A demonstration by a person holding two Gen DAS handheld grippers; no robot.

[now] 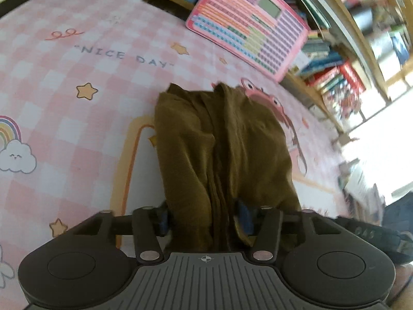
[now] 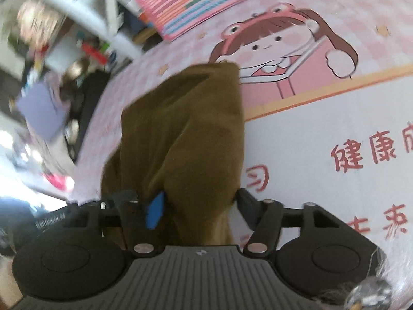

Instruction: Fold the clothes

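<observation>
Seen from the left wrist, the left tongs [image 1: 205, 219] are sitting low in the picture with their blue pads [image 1: 244, 218] standing apart, and a bunched brown garment [image 1: 222, 149] is running up between them; the cloth fills much of the gap, but whether the pads are pressing on it or only flanking it cannot be told. The garment is stretching away from the tongs over a pink checked play mat [image 1: 77, 108] printed with stars, a rainbow, a cloud and the words "NICE DAY", its far end reaching a cartoon figure in a pink frog hat. Beyond the mat a pink chart board [image 1: 247, 23] is leaning against crowded bookshelves [image 1: 343, 82] (the shelves are blurred). From the right wrist, the right tongs [image 2: 196, 209] are likewise standing spread, one blue pad [image 2: 155, 213] showing on the left, and the same brown garment [image 2: 180, 134] is rising between the fingers in thick folds; again the grip itself is hidden by cloth, so it cannot be judged. Behind it the mat [image 2: 322, 118] is showing a cartoon girl, an orange border and red Chinese characters on a white panel, while the chart board [image 2: 196, 2] is lying at the top edge
</observation>
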